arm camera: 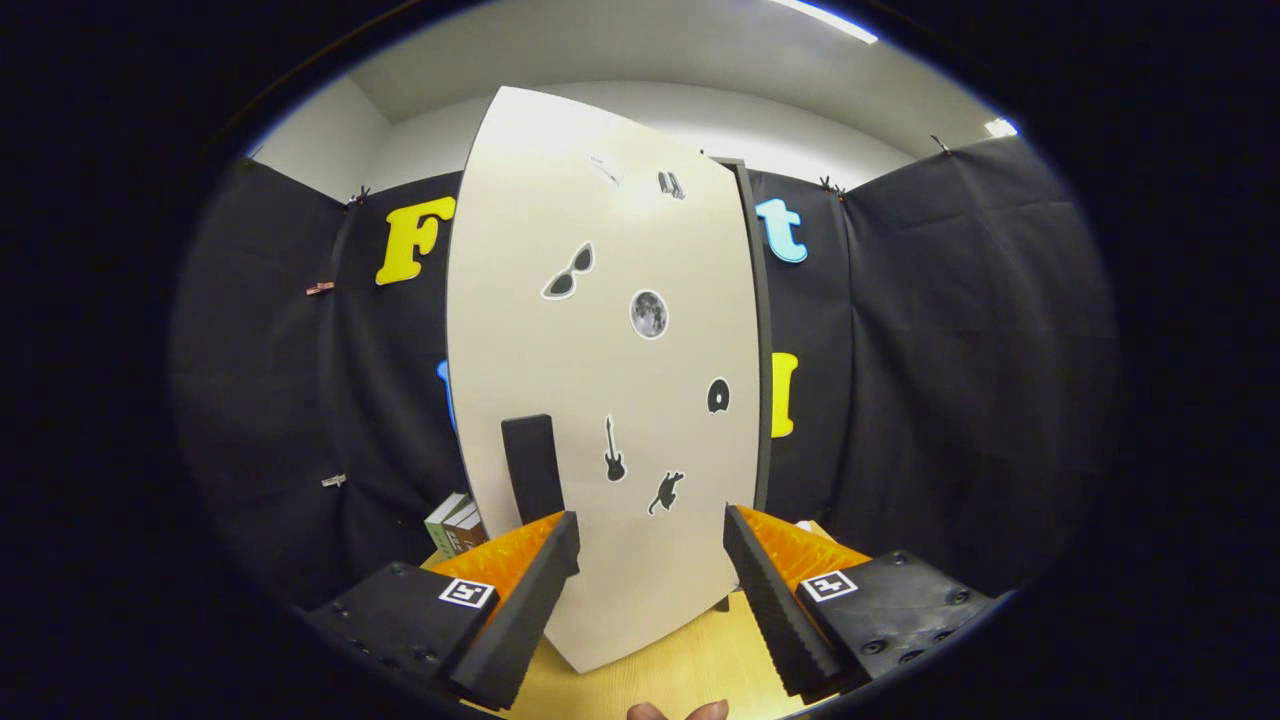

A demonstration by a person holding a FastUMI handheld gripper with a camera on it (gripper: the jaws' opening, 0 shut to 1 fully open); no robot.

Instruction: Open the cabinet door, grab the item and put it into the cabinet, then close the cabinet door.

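Observation:
A tall white cabinet door with small stickers stands just ahead of my fingers, covering the cabinet's front. A dark upright handle is fixed near the door's lower left side, just above and beyond my left finger. My gripper is open, its fingers spread wide on either side of the door's lower part, with nothing between them. A dark cabinet edge runs down the door's right side. A few books lie on the table to the left of the door, behind my left finger.
The cabinet stands on a light wooden table. Black cloth walls close in the booth on both sides and behind. A person's fingertips show at the table's near edge, below my fingers.

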